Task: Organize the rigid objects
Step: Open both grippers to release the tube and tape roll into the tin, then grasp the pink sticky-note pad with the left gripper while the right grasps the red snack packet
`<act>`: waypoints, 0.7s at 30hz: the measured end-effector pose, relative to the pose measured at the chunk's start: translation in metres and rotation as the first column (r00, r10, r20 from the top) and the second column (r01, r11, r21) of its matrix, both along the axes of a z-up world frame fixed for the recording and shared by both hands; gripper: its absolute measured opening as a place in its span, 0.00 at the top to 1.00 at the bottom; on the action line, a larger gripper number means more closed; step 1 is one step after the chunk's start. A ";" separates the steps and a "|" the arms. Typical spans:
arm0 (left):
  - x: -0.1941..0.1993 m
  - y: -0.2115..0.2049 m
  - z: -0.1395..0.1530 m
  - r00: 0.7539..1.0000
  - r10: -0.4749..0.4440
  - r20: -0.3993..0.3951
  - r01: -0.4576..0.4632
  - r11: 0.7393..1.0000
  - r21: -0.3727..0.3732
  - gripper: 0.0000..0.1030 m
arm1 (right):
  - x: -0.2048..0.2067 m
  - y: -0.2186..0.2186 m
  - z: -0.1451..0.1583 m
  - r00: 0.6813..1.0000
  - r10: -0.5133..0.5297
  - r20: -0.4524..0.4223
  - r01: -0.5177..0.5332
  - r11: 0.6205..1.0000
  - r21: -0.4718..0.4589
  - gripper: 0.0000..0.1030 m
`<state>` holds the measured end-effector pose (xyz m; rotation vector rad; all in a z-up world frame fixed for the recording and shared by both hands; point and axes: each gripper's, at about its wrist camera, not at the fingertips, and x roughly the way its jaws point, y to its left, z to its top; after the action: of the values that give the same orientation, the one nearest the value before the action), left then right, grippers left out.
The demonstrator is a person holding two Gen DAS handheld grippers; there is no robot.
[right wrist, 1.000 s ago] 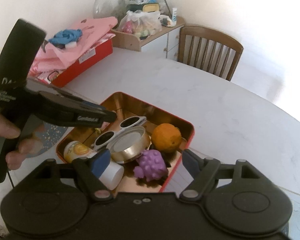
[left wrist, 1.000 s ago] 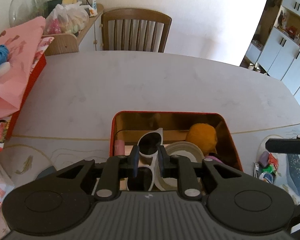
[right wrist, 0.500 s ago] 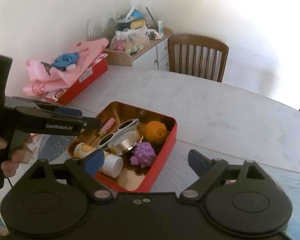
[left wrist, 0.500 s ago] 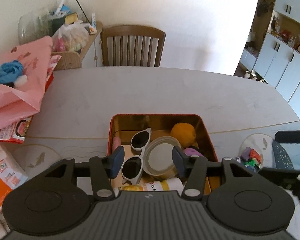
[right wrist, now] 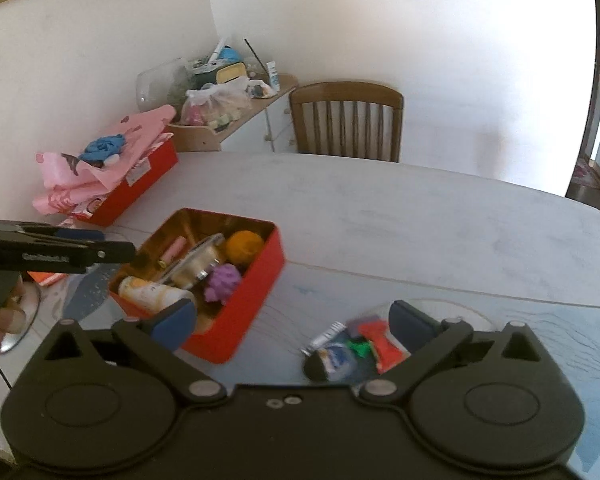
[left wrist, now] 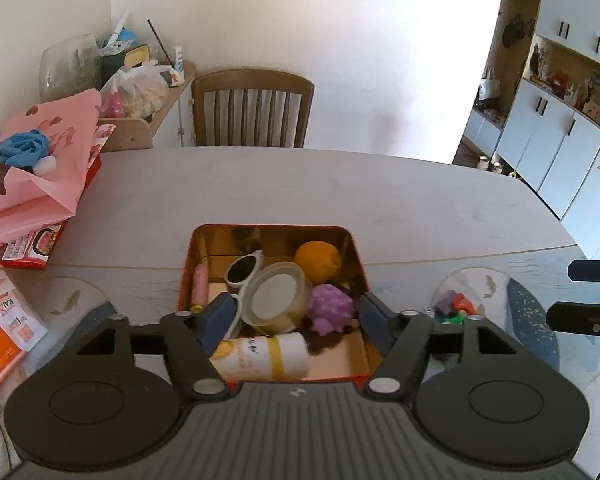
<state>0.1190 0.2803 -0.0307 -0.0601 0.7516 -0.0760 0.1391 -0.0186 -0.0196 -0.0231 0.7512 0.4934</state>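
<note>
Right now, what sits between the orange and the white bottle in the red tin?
The tape roll and the purple toy, clearest in the left wrist view.

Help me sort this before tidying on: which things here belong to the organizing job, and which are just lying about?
Job: red tin, sunglasses, tape roll, orange, purple ball, bottle, small items pile.

Lying about: pink bags, orange packet, chair.

Bright daylight from the right, washed-out white wall, fisheye bending at edges, right wrist view slightly motion-blurred
</note>
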 end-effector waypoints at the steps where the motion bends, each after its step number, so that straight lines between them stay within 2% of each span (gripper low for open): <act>1: -0.002 -0.004 0.000 1.000 -0.001 0.003 0.001 1.000 0.003 0.27 | -0.001 -0.005 -0.001 1.000 0.000 0.000 0.000 1.000 -0.004 0.00; 10: -0.024 -0.042 -0.004 0.999 0.021 0.039 -0.022 1.000 0.001 0.16 | -0.005 -0.042 -0.017 1.000 0.023 -0.007 -0.023 0.999 -0.042 0.00; 16: -0.030 -0.069 -0.012 0.998 0.043 0.035 -0.042 0.999 -0.005 0.14 | 0.005 -0.067 -0.029 0.999 0.023 -0.043 -0.025 0.999 -0.041 0.00; 21: -0.034 -0.096 -0.027 0.997 0.069 0.029 -0.071 0.996 0.048 0.14 | 0.017 -0.080 -0.040 0.997 0.035 -0.062 -0.038 0.998 -0.048 0.00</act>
<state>0.0848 0.1845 -0.0573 -0.0387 0.7232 0.0082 0.1557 -0.0988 -0.0592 -0.0677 0.8240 0.5129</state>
